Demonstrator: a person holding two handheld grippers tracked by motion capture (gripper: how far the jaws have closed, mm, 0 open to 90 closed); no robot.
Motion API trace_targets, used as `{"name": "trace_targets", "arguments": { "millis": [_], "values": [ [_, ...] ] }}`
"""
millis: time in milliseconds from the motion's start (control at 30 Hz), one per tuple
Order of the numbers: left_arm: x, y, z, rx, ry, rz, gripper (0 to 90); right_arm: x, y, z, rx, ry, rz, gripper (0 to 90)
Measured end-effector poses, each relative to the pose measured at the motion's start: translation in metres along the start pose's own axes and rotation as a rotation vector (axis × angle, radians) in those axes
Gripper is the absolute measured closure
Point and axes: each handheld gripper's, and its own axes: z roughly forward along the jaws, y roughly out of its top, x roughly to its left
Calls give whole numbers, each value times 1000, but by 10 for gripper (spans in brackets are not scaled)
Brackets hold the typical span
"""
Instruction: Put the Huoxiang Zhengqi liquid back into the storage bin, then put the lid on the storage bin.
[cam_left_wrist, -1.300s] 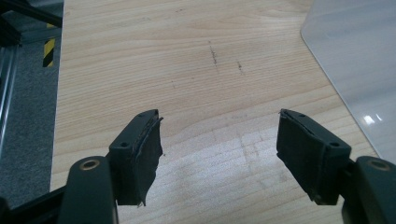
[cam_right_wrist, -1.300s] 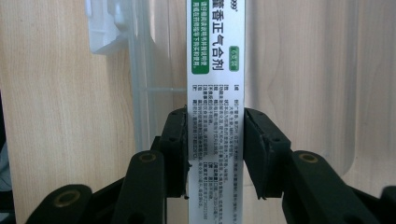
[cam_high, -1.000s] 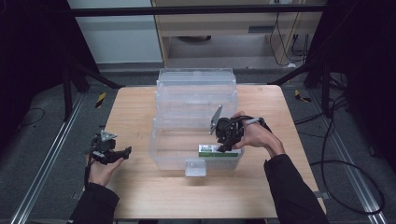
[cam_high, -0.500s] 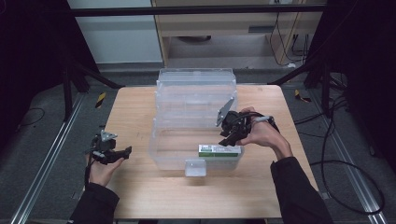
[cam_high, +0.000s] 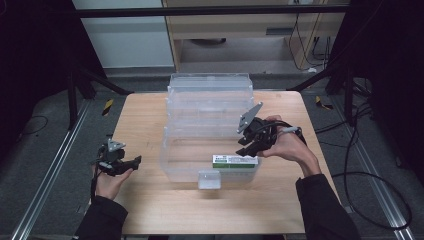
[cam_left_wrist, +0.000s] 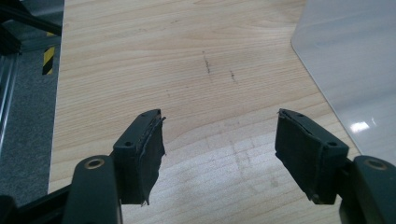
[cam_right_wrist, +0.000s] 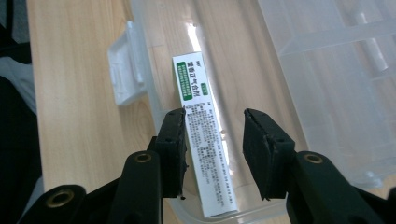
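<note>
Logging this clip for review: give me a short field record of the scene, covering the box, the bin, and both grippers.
surface: wooden table
container: clear plastic bin, lid open
item: white and green box lying flat in the bin's near right part
right gripper: jaws apart above the box, not gripping
left gripper: open, over bare table left of the bin

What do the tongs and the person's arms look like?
Both tongs, left and right, are black, each with two flat padded jaws and a grey three-cornered plate on top. A dark cable trails from each. The person wears dark long sleeves.
</note>
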Motion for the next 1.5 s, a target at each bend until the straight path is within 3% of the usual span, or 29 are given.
{"name": "trace_targets", "arguments": {
  "millis": [333, 500, 633, 1000, 1500],
  "values": [
    [-5, 1, 0, -14, -20, 14, 344, 6, -16, 0, -39, 3, 37, 596],
    [-8, 2, 0, -25, -35, 23, 356, 12, -19, -1, -64, -9, 29, 594],
    [-9, 3, 0, -25, -41, 31, 356, 17, -17, 4, -85, 19, 16, 590],
    [-9, 3, -2, -34, -40, 31, 354, 29, -1, 30, -74, 54, -22, 556],
    [-7, 4, -5, -41, -40, 25, 352, 31, 8, 59, -31, 76, -49, 561]
  ]
}}
